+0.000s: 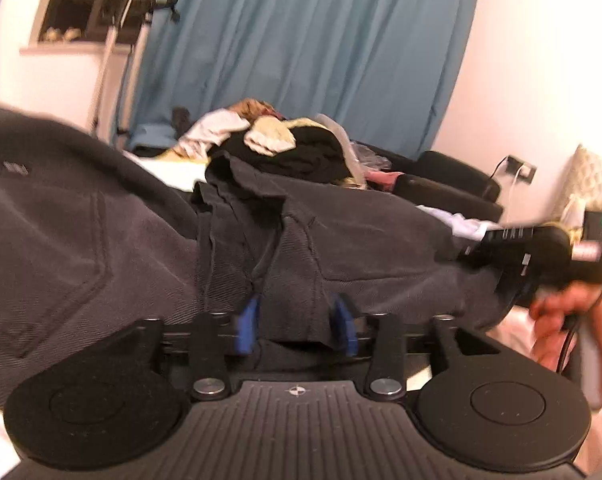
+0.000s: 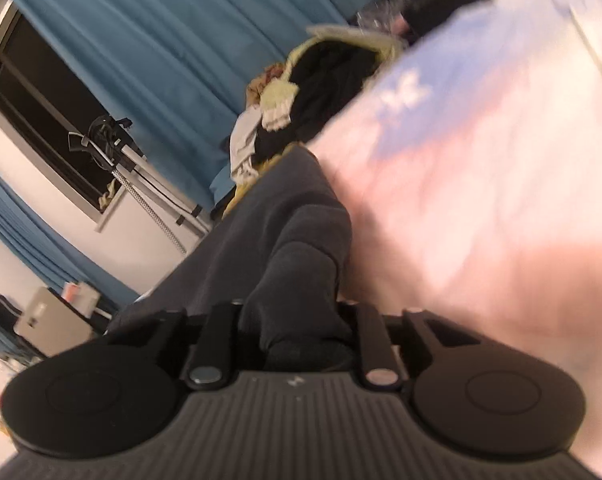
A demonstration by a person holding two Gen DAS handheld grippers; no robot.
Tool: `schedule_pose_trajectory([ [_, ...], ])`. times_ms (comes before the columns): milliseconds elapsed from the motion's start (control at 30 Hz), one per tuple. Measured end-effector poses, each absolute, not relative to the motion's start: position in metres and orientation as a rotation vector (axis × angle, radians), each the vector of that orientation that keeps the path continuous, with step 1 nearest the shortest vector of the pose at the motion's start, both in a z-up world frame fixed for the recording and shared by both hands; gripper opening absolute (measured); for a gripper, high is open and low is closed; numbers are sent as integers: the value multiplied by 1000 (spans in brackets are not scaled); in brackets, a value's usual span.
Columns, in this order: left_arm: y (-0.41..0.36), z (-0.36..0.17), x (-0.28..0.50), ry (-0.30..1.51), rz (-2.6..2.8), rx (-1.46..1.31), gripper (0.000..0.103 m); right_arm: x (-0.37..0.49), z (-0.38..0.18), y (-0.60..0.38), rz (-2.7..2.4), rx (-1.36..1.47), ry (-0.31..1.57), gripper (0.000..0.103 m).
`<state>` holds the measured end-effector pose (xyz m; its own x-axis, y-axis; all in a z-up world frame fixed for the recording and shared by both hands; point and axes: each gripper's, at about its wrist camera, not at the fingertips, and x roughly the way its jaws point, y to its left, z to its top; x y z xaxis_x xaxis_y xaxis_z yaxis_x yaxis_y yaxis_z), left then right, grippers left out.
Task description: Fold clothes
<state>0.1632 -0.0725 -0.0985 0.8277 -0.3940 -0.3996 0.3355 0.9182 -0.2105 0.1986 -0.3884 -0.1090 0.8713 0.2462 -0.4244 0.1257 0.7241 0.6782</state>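
Here the dark grey trousers (image 1: 361,232) stretch across the bed (image 2: 481,200) between both tools. The left hand-held gripper (image 1: 297,320) stands partly open, blue pads (image 1: 248,322) either side of a hanging fold, not clearly pressing it. The right hand-held gripper (image 2: 297,332) is nearly closed on bunched trouser cloth, its fingertips hidden. A clothes pile (image 1: 285,144) lies behind, before the blue curtain (image 1: 301,40).

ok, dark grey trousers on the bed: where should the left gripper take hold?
The waistband edge of the dark grey trousers, from the near side, level with the bed. That edge already hangs between the left gripper's blue fingers, which stand apart.
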Motion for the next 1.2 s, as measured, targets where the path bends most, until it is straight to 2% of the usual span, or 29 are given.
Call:
schedule_pose_trajectory([
  [33,-74,-94,155,436,-371,-110,62,193,-99,-388,63,751,503,16],
  [133,-70,-76,128,384,-380,-108,70,179,-79,-392,48,701,464,15],
  [267,-63,-46,111,306,-364,-160,71,146,-54,-408,63,662,413,14],
  [367,-52,-31,114,257,-293,-319,72,117,-44,-427,44,682,377,14],
  [500,-82,-27,136,341,-232,-182,72,80,-26,-443,32,595,315,14],
  [667,-156,-57,142,520,-332,16,72,16,-26,-479,-31,573,269,14],
  [867,-213,-97,132,664,-463,26,73,-33,-17,-493,-141,479,221,14],
  [1000,-211,-94,132,656,-454,42,73,-25,0,-473,-149,426,216,14],
  [1133,-179,-64,131,702,-459,54,75,-5,30,-438,-137,363,181,15],
  [1167,-167,-54,129,705,-446,68,76,1,37,-427,-132,347,177,15],
  [1200,-149,-43,124,685,-436,74,82,7,43,-416,-127,331,172,15],
])
